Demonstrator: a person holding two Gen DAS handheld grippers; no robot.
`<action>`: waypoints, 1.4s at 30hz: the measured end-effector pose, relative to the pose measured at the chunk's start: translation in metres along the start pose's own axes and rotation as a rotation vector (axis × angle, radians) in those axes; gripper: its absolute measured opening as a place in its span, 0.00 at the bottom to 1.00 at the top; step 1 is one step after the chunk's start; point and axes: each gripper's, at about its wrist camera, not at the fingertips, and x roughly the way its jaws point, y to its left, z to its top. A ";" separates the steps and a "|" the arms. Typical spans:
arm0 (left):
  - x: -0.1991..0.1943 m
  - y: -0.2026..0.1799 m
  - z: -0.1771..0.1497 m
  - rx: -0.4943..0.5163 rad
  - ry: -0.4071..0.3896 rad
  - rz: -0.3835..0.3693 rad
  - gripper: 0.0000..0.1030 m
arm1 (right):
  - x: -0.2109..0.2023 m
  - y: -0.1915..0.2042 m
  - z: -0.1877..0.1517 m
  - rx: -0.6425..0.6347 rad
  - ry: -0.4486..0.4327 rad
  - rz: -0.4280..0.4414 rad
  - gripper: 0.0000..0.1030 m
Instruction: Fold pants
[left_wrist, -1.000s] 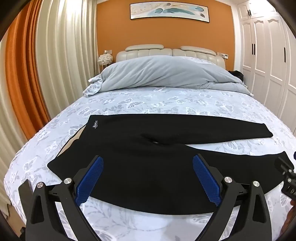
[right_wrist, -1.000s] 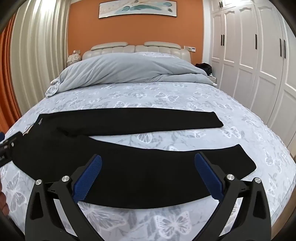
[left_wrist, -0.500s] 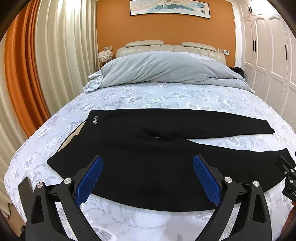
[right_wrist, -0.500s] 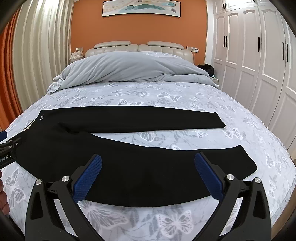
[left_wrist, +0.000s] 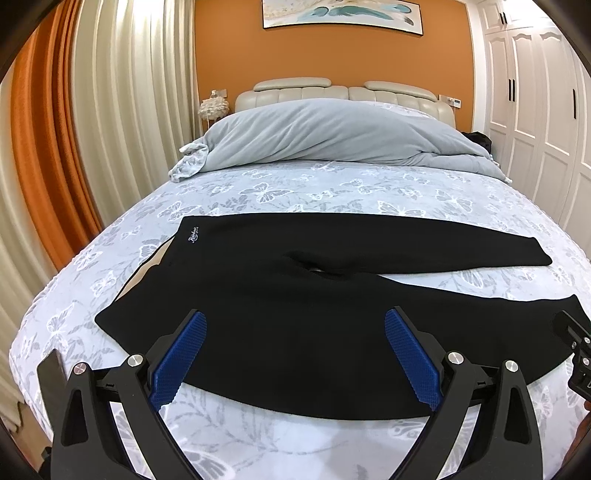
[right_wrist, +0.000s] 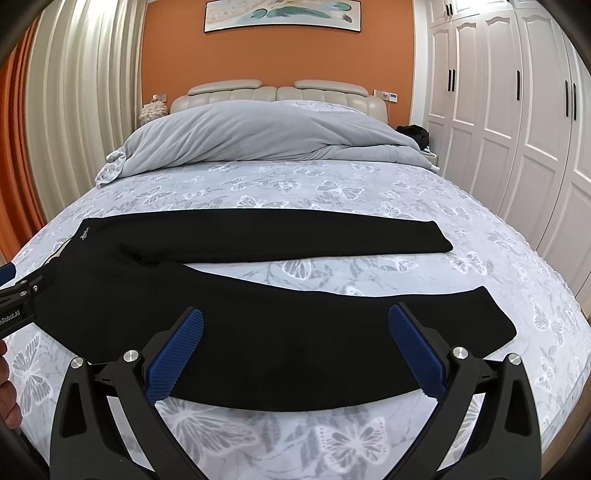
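So the black pants (left_wrist: 295, 295) (right_wrist: 258, 321) are laid out flat across the foot half of the bed (left_wrist: 295, 192) (right_wrist: 332, 184), waistband toward the left edge, both legs running to the right edge and splayed apart in a V. Nearer leg sits close to the foot edge. Left tool (left_wrist: 293, 354) hangs over the hip area, blue pads spread wide, gripping nothing. Right tool (right_wrist: 295, 350) is over the nearer leg, also wide apart and empty. A bunched grey duvet (left_wrist: 332, 136) (right_wrist: 266, 136) is up by the headboard (left_wrist: 343, 92).
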 end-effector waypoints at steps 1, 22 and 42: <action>0.000 0.000 0.000 -0.002 0.000 0.001 0.92 | 0.000 0.000 0.000 0.000 -0.001 -0.002 0.96; 0.002 0.007 0.000 0.001 0.001 0.012 0.92 | 0.003 0.001 -0.001 -0.001 0.003 -0.001 0.96; 0.003 0.010 -0.001 0.006 0.002 0.018 0.92 | 0.003 0.001 -0.002 -0.002 0.004 -0.001 0.96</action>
